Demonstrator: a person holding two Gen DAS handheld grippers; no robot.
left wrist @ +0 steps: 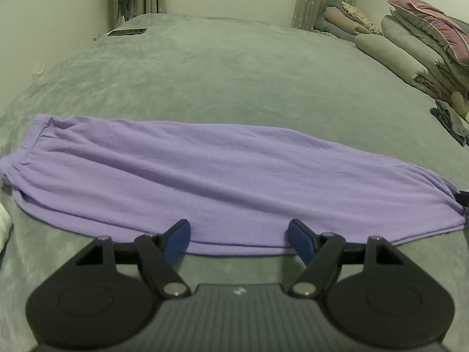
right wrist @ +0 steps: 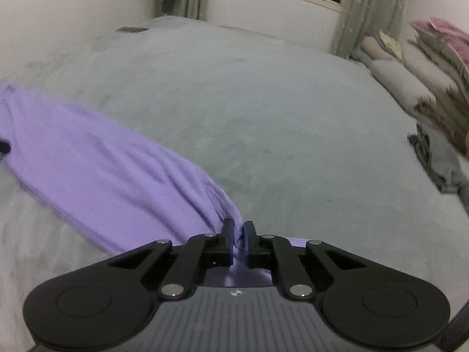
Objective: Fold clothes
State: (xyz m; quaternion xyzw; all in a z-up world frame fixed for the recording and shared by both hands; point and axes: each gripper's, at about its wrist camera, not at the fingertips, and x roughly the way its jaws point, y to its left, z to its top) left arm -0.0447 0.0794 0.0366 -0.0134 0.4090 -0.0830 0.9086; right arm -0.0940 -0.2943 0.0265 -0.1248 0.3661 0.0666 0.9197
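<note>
One purple garment [left wrist: 205, 173], one phone [left wrist: 127, 32], perhaps two bedding stacks [left wrist: 425, 47].

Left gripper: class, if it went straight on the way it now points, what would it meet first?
Most likely the near hem of the purple garment, which lies just ahead of the open left gripper on the grey bed cover; depth is uncertain.

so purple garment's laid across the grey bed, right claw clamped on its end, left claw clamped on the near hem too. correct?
Not quite. The left claw is open, fingers spread at the near hem of the purple garment, as the left wrist view shows. The right claw is clamped on its end, on the grey bed.
</note>
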